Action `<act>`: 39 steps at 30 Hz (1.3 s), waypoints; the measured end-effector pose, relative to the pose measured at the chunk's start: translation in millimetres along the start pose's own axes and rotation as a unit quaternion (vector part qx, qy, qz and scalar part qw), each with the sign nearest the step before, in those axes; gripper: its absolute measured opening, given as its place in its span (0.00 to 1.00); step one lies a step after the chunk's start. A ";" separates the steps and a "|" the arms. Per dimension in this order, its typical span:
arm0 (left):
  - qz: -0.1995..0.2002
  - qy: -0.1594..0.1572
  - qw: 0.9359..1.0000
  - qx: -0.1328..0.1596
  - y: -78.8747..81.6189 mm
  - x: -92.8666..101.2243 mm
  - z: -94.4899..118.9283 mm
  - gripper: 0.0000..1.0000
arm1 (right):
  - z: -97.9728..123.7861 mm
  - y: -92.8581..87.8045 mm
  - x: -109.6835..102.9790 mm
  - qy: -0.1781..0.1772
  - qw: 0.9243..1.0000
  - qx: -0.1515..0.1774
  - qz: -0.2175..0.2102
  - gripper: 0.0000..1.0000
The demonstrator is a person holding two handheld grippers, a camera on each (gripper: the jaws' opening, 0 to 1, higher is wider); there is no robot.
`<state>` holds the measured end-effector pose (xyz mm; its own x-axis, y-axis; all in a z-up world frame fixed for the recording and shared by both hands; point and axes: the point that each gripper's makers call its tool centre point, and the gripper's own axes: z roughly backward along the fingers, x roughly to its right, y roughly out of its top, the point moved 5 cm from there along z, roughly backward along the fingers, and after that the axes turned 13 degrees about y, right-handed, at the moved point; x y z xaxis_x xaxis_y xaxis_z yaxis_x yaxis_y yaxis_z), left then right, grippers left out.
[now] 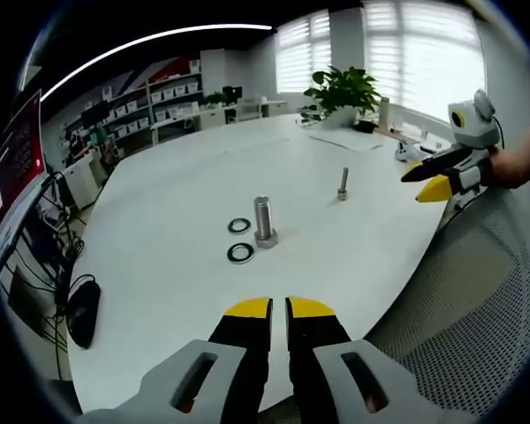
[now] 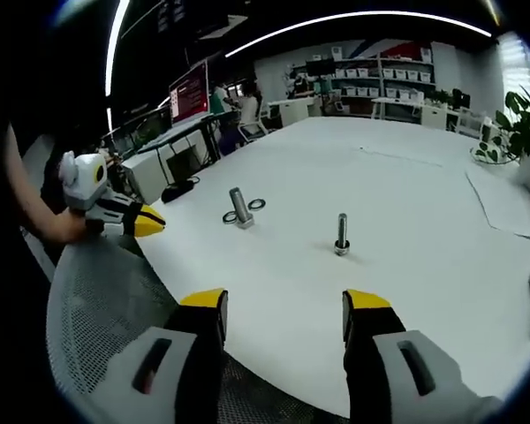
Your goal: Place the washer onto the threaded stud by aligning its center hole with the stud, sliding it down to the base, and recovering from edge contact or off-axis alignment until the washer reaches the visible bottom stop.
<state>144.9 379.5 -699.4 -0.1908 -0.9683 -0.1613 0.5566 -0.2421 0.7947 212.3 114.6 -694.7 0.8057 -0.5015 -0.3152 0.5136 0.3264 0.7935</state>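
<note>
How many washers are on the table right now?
2. One washer lies flat beside the large bolt, on its far side; the other washer lies flat nearer the left gripper. Neither is on the thin stud.

An open-plan office: a broad white oval surface (image 1: 177,203), wall shelves of white storage boxes (image 1: 172,93), a red wall screen (image 2: 187,92), slatted window blinds (image 1: 424,53)

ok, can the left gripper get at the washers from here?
Probably yes. The left gripper is nearly shut and empty, and bare table lies between it and the two washers beside the large bolt.
</note>
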 end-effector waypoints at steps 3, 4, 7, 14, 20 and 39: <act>0.000 0.000 1.000 -0.003 -0.6 0.4 -0.7 0.04 | -1.0 -1.1 -3.2 0.002 1.000 -0.003 0.022 0.55; 0.000 -0.001 1.000 -0.003 -0.6 0.7 -0.6 0.04 | -1.6 -1.5 -2.5 0.002 1.000 -0.003 0.025 0.55; 0.001 -0.001 1.000 -0.006 -1.4 0.9 -0.9 0.04 | -2.3 -2.6 0.8 0.001 1.000 -0.003 0.017 0.55; -0.002 -0.002 1.000 -0.019 -5.1 2.3 -1.2 0.04 | -3.9 -5.8 -2.1 0.011 1.000 0.008 0.008 0.57; -0.005 -0.004 1.000 -0.029 -10.1 5.2 -1.2 0.04 | -5.5 -11.7 -5.4 0.019 1.000 -0.004 0.017 0.57; -0.005 -0.003 0.999 -0.052 -15.0 6.1 -2.4 0.04 | -5.3 -9.8 -7.0 0.028 0.999 0.005 0.021 0.55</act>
<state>137.4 377.1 -713.7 -0.2014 -0.9655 -0.1649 0.6360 -0.2569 0.7277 203.2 119.2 -703.0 0.8420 -0.4411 -0.3104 0.4762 0.3376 0.8119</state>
